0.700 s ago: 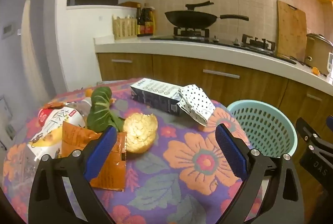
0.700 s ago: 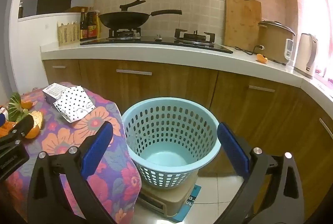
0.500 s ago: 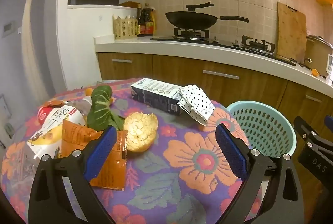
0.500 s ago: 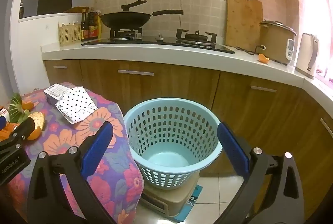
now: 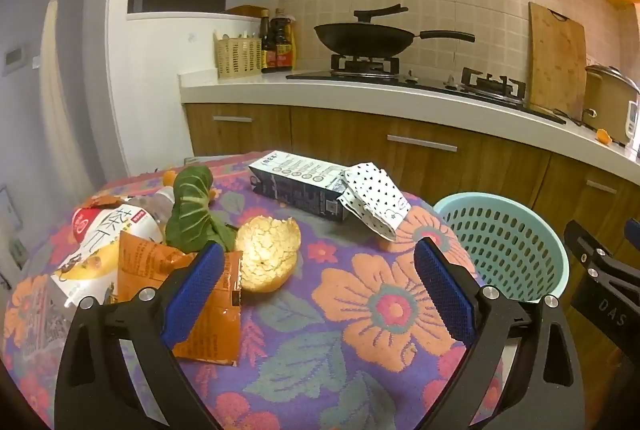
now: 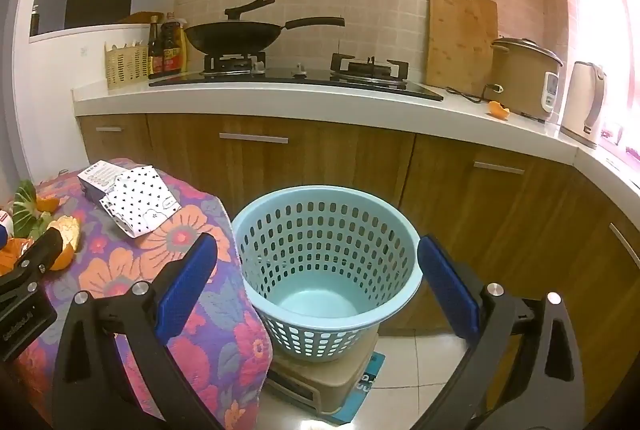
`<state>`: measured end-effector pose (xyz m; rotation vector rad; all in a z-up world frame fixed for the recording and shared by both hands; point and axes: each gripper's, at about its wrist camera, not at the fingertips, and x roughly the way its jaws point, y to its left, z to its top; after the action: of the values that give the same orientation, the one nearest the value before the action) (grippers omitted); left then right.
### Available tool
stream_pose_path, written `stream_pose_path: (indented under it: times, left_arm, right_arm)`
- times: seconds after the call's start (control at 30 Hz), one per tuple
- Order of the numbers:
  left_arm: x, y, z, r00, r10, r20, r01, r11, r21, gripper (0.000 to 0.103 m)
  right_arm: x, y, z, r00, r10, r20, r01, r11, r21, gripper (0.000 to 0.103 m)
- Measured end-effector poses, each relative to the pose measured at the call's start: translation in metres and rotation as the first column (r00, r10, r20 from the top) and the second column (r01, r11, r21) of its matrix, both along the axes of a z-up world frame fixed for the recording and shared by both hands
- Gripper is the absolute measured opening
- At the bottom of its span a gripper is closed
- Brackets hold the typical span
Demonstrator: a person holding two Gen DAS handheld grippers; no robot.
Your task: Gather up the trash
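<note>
While both pairs of fingers stand wide with nothing between them, the round desk under a purple flowered cloth (image 5: 320,330) fills the space ahead of the left gripper (image 5: 316,282). The pale blue perforated plastic basket (image 6: 326,258) sits between the fingers of the right gripper (image 6: 318,278), on the floor beside the desk. Beyond the left fingers lies a dark milk carton (image 5: 296,186) touching a white polka-dot pouch (image 5: 376,198). By the left finger lie an orange foil sachet (image 5: 212,314), a green leaf (image 5: 192,210) and a hollow orange peel (image 5: 268,254).

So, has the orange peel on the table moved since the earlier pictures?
No. In the left wrist view the orange peel lies where it was, beside the orange sachet and the green leaf, on the same patch of floral tablecloth.
</note>
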<state>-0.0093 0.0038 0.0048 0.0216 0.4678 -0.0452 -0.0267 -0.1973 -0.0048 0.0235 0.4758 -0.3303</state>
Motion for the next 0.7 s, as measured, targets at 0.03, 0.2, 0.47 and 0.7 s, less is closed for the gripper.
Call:
stream_pose_path:
  times: [0.03,0.2,0.47,0.7]
  left_arm:
    - [-0.0006,-0.0009,0.0006,1.000,-0.001,0.002,0.001,1.000,0.003,0.093]
    - [-0.0008,-0.0026,0.0010,1.000,0.001,0.003,-0.001,1.000,0.004,0.094]
    - [-0.0007,-0.0027,-0.0013,1.000,-0.003,0.016,0.003,1.000,0.006,0.094]
    - [-0.0022,-0.0044,-0.0011,1.000,-0.004,0.029,0.004,1.000,0.016,0.094]
  right_arm:
    - [0.0004,-0.0001,-0.0003,1.000,-0.002,-0.004,0.002,1.000,-0.002,0.096]
    - [0.0000,0.0017,-0.0015,1.000,-0.002,-0.004,0.002,1.000,-0.013,0.096]
    - [0.0016,0.0022,-0.0022,1.000,-0.015,-0.007,0.015,0.999,-0.035,0.096]
    - [-0.0003,0.0034,0.0009,1.000,-0.010,0.008,0.010,0.999,-0.043,0.096]
